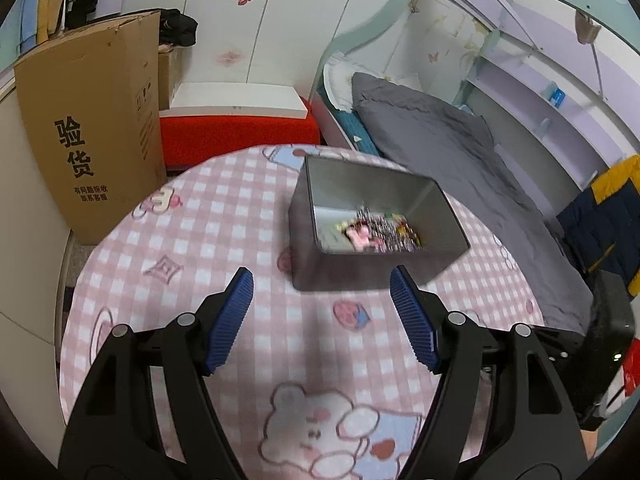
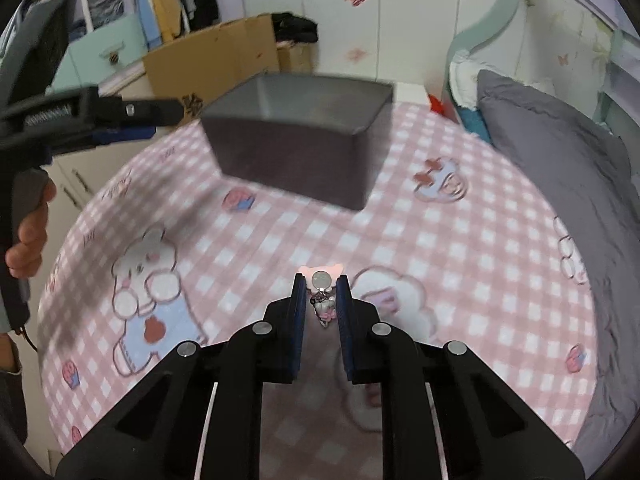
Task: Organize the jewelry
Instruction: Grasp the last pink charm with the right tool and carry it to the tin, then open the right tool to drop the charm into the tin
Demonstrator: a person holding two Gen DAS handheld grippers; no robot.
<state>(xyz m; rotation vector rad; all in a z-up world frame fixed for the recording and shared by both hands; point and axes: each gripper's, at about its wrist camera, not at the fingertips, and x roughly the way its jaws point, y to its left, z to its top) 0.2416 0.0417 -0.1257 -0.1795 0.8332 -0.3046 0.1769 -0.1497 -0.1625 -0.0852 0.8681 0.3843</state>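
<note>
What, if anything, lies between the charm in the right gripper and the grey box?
Nothing visible. The right gripper pinches the charm; only bare pink checked cloth separates it from the open-topped grey box. The left gripper is off to the side.

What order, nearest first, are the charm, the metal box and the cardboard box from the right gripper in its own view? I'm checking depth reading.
1. Charm: between the right gripper fingers, at their tips.
2. Metal box: ahead, mid-table.
3. Cardboard box: behind it, beyond the table, upper left.
</note>
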